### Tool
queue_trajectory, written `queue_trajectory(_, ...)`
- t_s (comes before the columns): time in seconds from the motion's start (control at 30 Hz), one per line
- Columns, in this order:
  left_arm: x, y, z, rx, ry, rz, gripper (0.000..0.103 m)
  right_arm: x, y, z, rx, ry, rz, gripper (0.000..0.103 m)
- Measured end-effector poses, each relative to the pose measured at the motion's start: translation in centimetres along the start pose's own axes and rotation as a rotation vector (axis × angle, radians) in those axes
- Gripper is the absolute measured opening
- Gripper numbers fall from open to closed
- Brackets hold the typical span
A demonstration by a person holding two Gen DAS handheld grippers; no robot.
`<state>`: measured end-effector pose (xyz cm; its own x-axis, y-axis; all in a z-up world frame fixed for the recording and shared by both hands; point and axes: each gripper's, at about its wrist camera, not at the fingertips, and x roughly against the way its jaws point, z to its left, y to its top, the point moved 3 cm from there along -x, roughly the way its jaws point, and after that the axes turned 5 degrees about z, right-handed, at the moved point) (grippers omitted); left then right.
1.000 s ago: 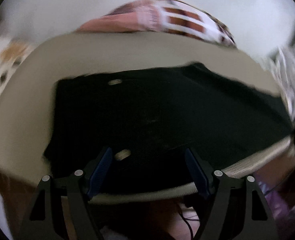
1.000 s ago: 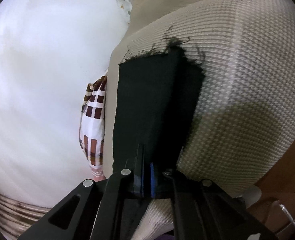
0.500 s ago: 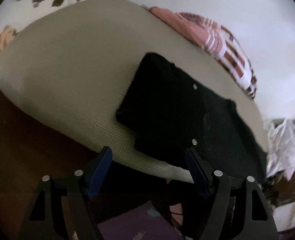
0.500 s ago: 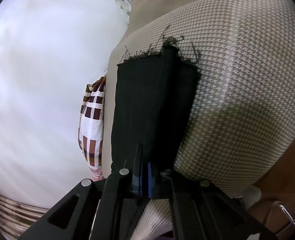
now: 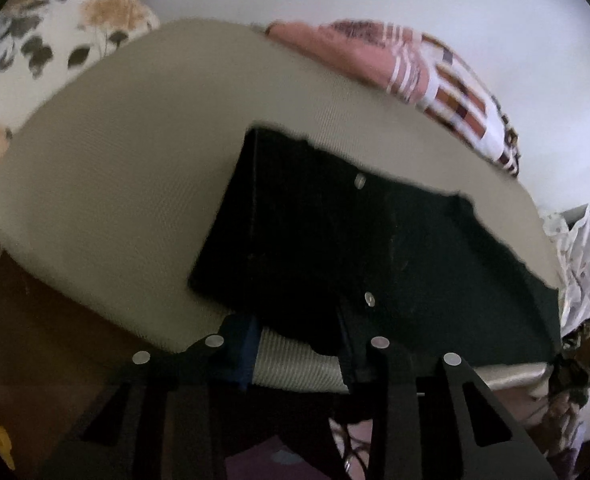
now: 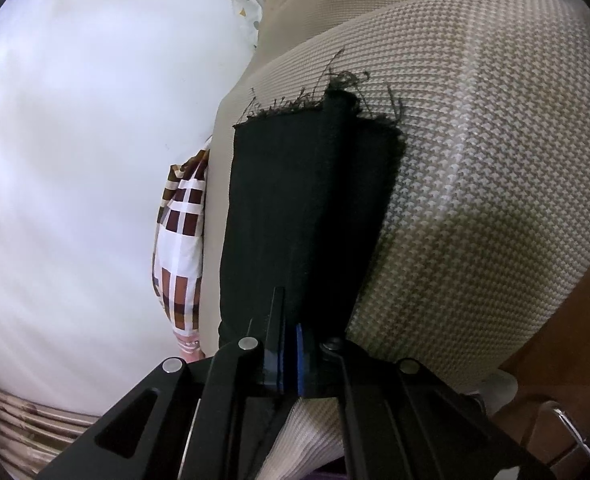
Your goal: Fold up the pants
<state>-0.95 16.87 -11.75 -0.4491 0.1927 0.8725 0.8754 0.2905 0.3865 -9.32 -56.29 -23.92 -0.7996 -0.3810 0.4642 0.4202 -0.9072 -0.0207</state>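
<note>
- The right gripper (image 6: 289,354) is clamped on the near end of the black pants (image 6: 303,216); its blue pads meet at the bottom centre of the right wrist view with the cloth pinched between them.
- From that grip the pants run up the middle of the frame as a narrow folded strip, ending in a frayed hem with loose threads against the beige woven cushion (image 6: 475,184).
- The left gripper (image 5: 299,354) has just been closing; its jaws now stand part-way in, astride the near edge of the pants (image 5: 335,248) at the bottom centre of the left wrist view. Whether the pads press the cloth I cannot tell, as that part is dark and blurred.
- In this view the pants lie flat across the cushion (image 5: 127,160), a wide dark shape from centre to right edge, with two small silver rivets showing.
- A checked brown-and-white cloth (image 5: 447,92) lies beyond the cushion, upper right in the left view and left of centre in the right view (image 6: 179,248).
- A floral fabric (image 5: 55,36) fills the upper left of the left view; a crumpled pale printed cloth (image 5: 587,264) sits at the right edge.
- Nothing lies over the pants.
</note>
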Motion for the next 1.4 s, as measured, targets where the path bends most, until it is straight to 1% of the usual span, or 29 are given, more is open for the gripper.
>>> queue_trajectory(0.07,1.3,1.1,0.5,0.018,0.008,-0.033,0.034,0.1,-0.2,0.1,0.006,-0.004,-0.005,0.005)
queue_trajectory(0.13,1.8,1.7,1.1,0.025,0.016,-0.045,0.034,0.3,-0.6,0.3,0.019,-0.009,-0.013,0.005)
queue_trajectory(0.2,0.2,1.6,1.5,-0.009,0.051,-0.001,0.034,0.4,-0.9,0.2,0.018,-0.007,-0.015,0.004)
queue_trajectory(0.23,-1.2,1.2,1.7,-0.040,0.086,0.023,0.034,0.4,-0.9,-0.1,0.016,-0.003,-0.016,0.003)
queue_trajectory(0.3,-3.5,0.5,1.6,-0.079,0.125,0.074,0.034,0.3,-0.9,-0.3,0.019,0.005,-0.017,0.002)
queue_trajectory(0.33,-3.7,0.1,1.8,-0.069,0.119,0.067,0.034,0.3,-0.8,-0.4,-0.006,-0.012,-0.029,0.002)
queue_trajectory(0.43,-3.4,-0.3,2.0,-0.026,0.088,0.042,0.036,0.3,-0.7,-0.4,-0.005,0.003,-0.019,0.003)
queue_trajectory(0.6,-3.4,-0.4,1.8,-0.051,0.104,0.032,0.039,0.6,-0.1,-1.4,-0.057,0.093,-0.001,0.008)
queue_trajectory(0.73,-3.5,-0.5,1.8,-0.056,0.109,0.025,0.042,1.2,0.6,-1.7,-0.054,0.116,-0.015,0.009)
queue_trajectory(0.83,-3.6,-0.5,1.6,-0.053,0.109,0.018,0.044,2.2,1.4,-2.0,-0.037,0.093,-0.058,0.006)
queue_trajectory(0.87,-3.7,-0.5,1.6,-0.053,0.107,0.017,0.044,2.5,1.7,-1.8,-0.012,0.062,-0.075,0.005)
queue_trajectory(1.0,-3.7,-0.6,1.4,-0.061,0.118,0.011,0.046,2.7,2.2,-0.8,0.039,-0.001,-0.095,0.004)
queue_trajectory(1.1,-3.7,-0.7,1.4,-0.058,0.121,0.002,0.047,3.5,2.3,0.2,0.070,0.005,-0.126,0.004)
queue_trajectory(1.13,-3.7,-0.7,1.3,-0.059,0.121,-0.001,0.048,3.5,2.4,0.4,0.094,-0.013,-0.131,0.004)
queue_trajectory(1.17,-3.8,-0.8,1.3,-0.063,0.122,-0.002,0.048,3.4,2.8,0.0,0.108,-0.050,-0.131,0.004)
queue_trajectory(1.2,-3.8,-0.8,1.3,-0.067,0.122,0.001,0.050,3.3,3.1,-1.1,0.074,-0.048,-0.129,0.002)
queue_trajectory(1.23,-3.8,-0.8,1.2,-0.069,0.122,0.004,0.050,3.4,3.3,-1.9,0.039,-0.004,-0.126,0.001)
queue_trajectory(1.27,-3.8,-0.8,1.2,-0.072,0.128,0.005,0.051,3.7,3.4,-2.1,0.037,0.003,-0.134,0.002)
queue_trajectory(1.33,-3.9,-0.8,1.2,-0.078,0.130,0.003,0.051,3.8,3.2,-1.3,0.078,-0.023,-0.146,0.002)
queue_trajectory(1.4,-4.0,-0.8,1.1,-0.083,0.132,0.000,0.053,3.9,3.5,-1.6,0.063,-0.015,-0.150,0.002)
